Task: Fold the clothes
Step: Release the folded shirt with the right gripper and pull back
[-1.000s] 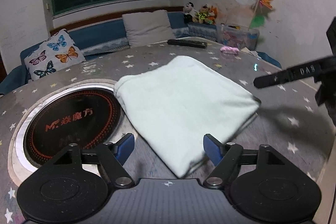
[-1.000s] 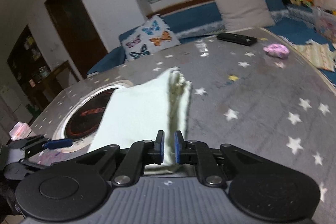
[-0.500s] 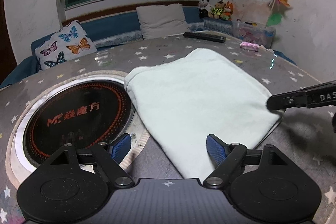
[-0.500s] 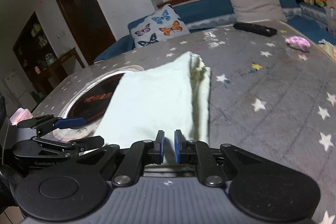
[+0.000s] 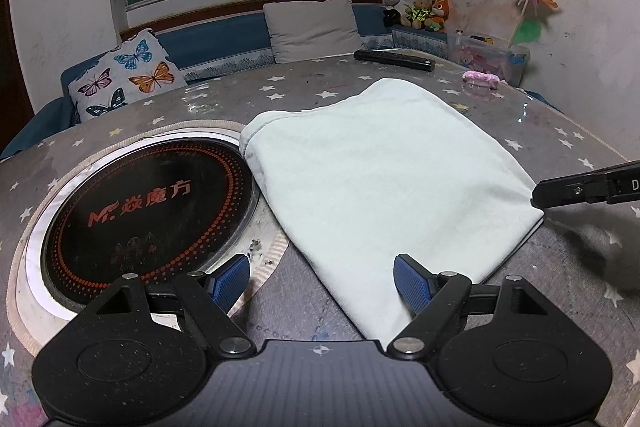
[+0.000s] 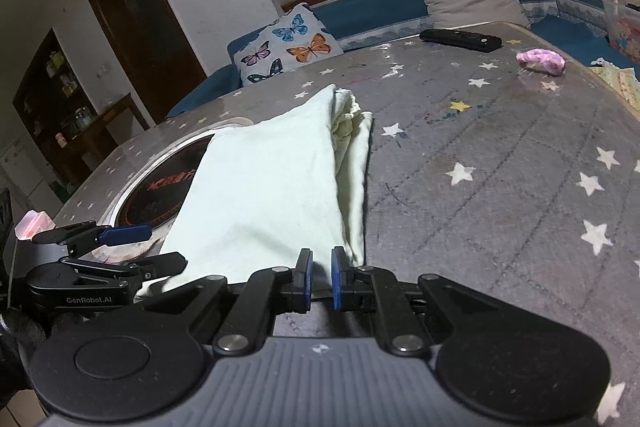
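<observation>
A pale green folded garment (image 5: 380, 179) lies flat on the grey star-patterned table (image 5: 560, 267), its left edge over the rim of a round cooktop. My left gripper (image 5: 322, 279) is open, its blue pads either side of the garment's near corner and not pressing it. From the right wrist view the left gripper (image 6: 166, 246) sits at the garment's (image 6: 264, 195) left corner. My right gripper (image 6: 321, 277) is shut on the garment's near right corner, and it shows as a black finger (image 5: 538, 195) at the cloth's right tip. Loose layers bunch along the garment's far right edge.
A black round cooktop (image 5: 148, 211) with red lettering is sunk into the table on the left. A black remote (image 5: 394, 60) and a pink bundle (image 5: 480, 79) lie at the far side. Cushioned benches and a butterfly pillow (image 5: 124, 75) ring the table.
The garment's right corner, lifted a second ago, has come down flat onto the table with my right gripper still on it. My left gripper has sunk slightly at the near corner.
</observation>
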The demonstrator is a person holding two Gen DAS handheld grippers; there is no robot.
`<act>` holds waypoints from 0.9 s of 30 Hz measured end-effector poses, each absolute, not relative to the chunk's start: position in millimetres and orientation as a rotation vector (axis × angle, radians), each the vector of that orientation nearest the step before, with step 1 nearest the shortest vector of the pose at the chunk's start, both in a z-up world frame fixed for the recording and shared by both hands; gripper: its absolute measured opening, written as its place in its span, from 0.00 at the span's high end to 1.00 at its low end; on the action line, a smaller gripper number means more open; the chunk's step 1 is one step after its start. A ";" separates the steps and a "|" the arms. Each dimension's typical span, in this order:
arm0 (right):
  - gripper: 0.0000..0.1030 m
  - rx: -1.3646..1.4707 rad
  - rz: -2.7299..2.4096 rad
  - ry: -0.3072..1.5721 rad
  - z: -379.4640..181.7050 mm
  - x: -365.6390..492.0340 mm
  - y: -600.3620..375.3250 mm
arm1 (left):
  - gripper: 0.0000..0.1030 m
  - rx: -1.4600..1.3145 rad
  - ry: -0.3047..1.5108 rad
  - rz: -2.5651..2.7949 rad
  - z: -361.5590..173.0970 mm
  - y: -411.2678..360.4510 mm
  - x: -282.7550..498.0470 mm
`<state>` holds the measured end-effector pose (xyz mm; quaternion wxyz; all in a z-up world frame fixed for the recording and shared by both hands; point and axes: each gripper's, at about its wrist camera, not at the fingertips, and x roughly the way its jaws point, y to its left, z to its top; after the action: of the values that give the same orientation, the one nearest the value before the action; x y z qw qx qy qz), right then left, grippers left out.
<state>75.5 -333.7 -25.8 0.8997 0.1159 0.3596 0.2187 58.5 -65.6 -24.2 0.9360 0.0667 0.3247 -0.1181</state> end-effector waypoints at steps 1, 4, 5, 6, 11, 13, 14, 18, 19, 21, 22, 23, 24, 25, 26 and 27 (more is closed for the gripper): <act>0.91 0.239 0.449 0.744 -25.4 75.3 -334.4 | 0.21 0.136 0.664 -0.241 -24.3 -65.6 58.4; 0.91 0.239 0.440 0.745 -23.9 73.8 -336.9 | 0.21 0.133 0.665 -0.241 -24.6 -65.5 58.6; 0.91 0.239 0.436 0.745 -22.9 73.5 -337.7 | 0.21 0.132 0.665 -0.242 -24.7 -65.5 58.7; 0.91 0.237 0.432 0.744 -21.7 73.3 -338.2 | 0.21 0.131 0.665 -0.242 -24.8 -65.4 58.7; 0.89 0.232 0.431 0.716 -9.9 76.6 -337.3 | 0.21 0.124 0.667 -0.243 -25.0 -64.8 59.5; 0.88 0.225 0.444 0.702 -4.1 80.6 -333.6 | 0.21 0.122 0.667 -0.243 -25.0 -64.5 59.5; 0.87 0.215 0.455 0.695 -1.0 83.4 -330.0 | 0.21 0.120 0.668 -0.243 -25.0 -64.4 59.5; 0.85 0.173 0.504 0.677 6.6 96.8 -309.9 | 0.21 0.115 0.668 -0.244 -25.1 -63.9 59.5; 0.85 0.161 0.517 0.673 8.0 100.4 -304.4 | 0.21 0.113 0.669 -0.245 -25.1 -63.7 59.5; 0.84 0.139 0.532 0.669 10.0 108.2 -295.4 | 0.21 0.111 0.669 -0.245 -25.1 -63.4 59.5; 0.84 0.129 0.539 0.667 10.9 112.2 -291.1 | 0.21 0.109 0.669 -0.245 -25.1 -63.3 59.5; 0.84 0.118 0.545 0.666 11.5 116.9 -286.7 | 0.21 0.108 0.669 -0.245 -25.1 -63.1 59.5; 0.84 0.106 0.551 0.666 11.9 122.2 -282.3 | 0.21 0.105 0.670 -0.246 -25.2 -62.9 59.6; 0.84 0.095 0.553 0.666 11.7 126.7 -278.7 | 0.20 0.104 0.670 -0.247 -25.3 -62.7 59.7; 0.84 0.086 0.554 0.666 11.3 130.5 -276.0 | 0.20 0.102 0.671 -0.247 -25.5 -62.4 59.8; 0.84 0.079 0.555 0.667 11.1 134.2 -273.6 | 0.20 0.101 0.671 -0.248 -25.7 -62.0 59.8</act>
<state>134.2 -273.6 11.1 0.9066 0.0385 0.3231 0.2686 59.8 -62.0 -25.7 0.9355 0.0493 0.3281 -0.1211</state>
